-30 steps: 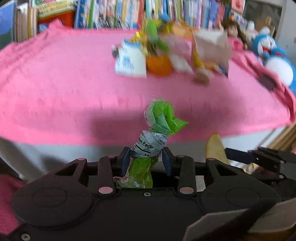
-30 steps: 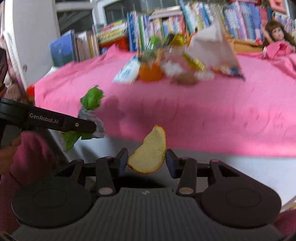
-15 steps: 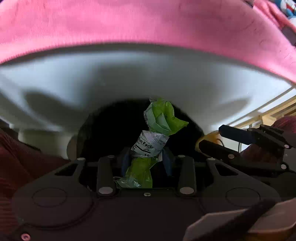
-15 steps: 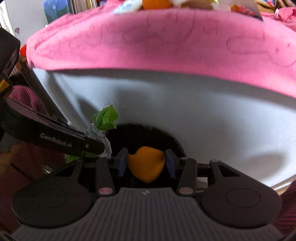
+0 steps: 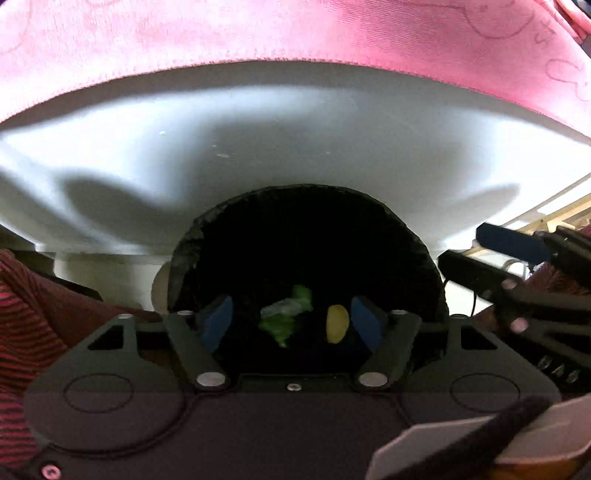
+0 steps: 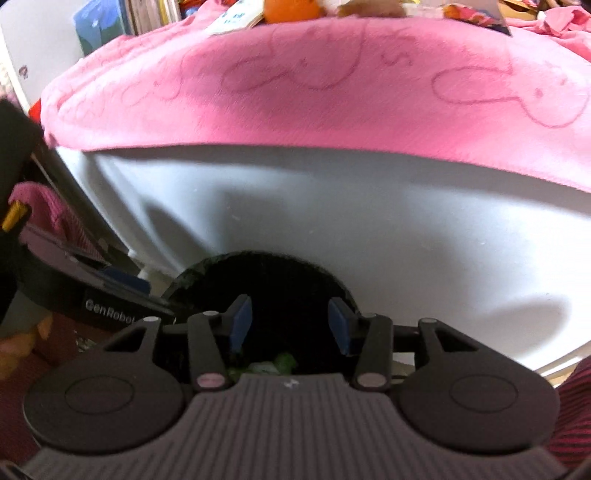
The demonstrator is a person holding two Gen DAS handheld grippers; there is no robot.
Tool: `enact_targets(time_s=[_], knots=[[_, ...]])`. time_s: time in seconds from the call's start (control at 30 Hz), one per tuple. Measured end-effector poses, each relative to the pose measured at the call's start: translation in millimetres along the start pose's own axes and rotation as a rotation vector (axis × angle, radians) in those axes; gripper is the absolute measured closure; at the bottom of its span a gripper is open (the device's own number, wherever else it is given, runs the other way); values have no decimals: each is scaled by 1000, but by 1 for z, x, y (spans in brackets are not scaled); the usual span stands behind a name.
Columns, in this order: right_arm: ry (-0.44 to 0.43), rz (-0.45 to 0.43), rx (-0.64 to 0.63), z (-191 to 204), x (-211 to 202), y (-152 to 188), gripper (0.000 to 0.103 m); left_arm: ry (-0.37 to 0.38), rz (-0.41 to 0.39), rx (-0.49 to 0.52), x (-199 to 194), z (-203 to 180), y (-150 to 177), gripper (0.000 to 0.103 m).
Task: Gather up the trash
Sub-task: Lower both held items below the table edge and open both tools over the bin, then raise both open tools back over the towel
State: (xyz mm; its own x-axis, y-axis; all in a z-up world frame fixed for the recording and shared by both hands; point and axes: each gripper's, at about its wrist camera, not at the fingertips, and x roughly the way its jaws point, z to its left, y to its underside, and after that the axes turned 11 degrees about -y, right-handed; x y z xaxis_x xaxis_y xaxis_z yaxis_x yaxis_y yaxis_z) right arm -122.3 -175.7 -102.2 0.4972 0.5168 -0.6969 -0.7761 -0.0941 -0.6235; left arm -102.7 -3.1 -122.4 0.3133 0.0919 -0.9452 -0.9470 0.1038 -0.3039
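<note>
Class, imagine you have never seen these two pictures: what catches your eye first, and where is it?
The black bin gapes dark under the white table edge, with a green wrapper and a yellow peel inside it. Both the left tongs and the right tongs hang open over its mouth. Above, the pink cloth fills the top of each view.

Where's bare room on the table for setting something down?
The pink cloth is bare across its whole near part, from the hanging front edge back to the trash pile at the far edge. Only that far strip is crowded.
</note>
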Motion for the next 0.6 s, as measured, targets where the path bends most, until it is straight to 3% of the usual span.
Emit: enact_targets(time_s=[0.27, 0.43, 0.6], knots=[[18, -106, 8, -11, -21, -15, 36, -5, -121, -11, -27, 1, -7, 23], [-19, -244, -9, -13, -54, -35, 31, 44, -269, -27, -68, 7, -14, 16], [14, -369, -71, -8, -74, -64, 29, 30, -440, -36, -112, 12, -26, 12]])
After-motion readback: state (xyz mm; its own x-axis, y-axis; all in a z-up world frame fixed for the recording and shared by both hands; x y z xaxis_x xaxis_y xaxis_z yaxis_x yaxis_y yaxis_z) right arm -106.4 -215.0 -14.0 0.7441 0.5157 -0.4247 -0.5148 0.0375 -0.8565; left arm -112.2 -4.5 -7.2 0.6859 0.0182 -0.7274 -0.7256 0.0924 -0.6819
